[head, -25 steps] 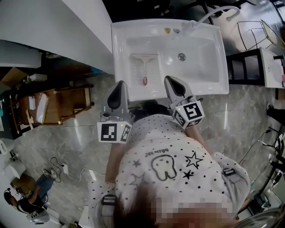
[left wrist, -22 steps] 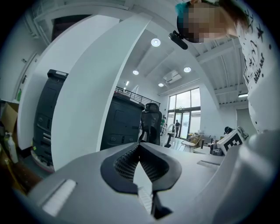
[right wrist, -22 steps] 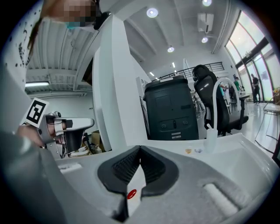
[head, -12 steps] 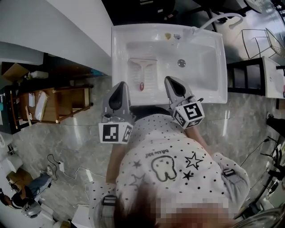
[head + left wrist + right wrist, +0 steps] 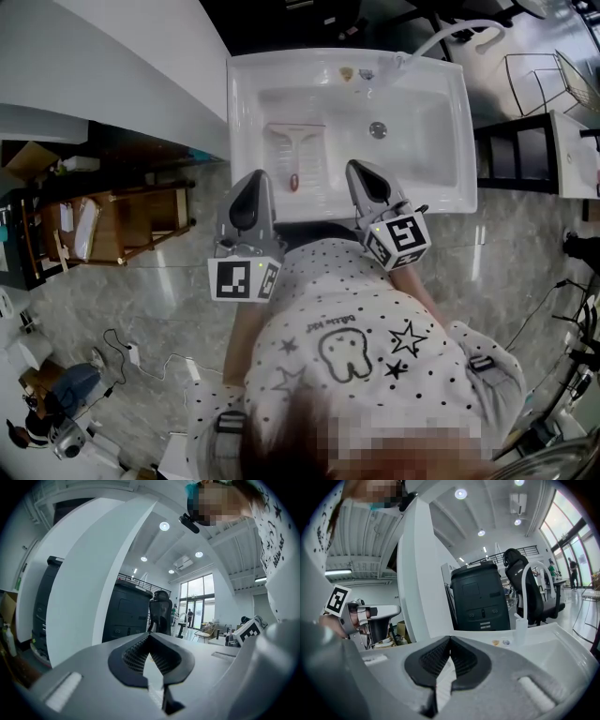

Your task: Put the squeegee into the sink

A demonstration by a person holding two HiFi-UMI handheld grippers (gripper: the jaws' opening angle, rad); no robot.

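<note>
Grey left gripper [image 5: 251, 180] hangs at the white sink's [image 5: 441, 192] front rim, jaws pressed together, nothing between them. Just beyond, the squeegee [image 5: 297, 148] lies flat in the basin's left part, handle toward the person. Right gripper [image 5: 362, 171] likewise closed and empty

Head view: steeply down from above, over sink [image 5: 427, 159], left gripper [image 5: 253, 180] and right gripper [image 5: 360, 171]. Gripper views: low, roughly level, close behind own jaws (wide-angle). Each catches the other gripper; the right one shares the sink.
</note>
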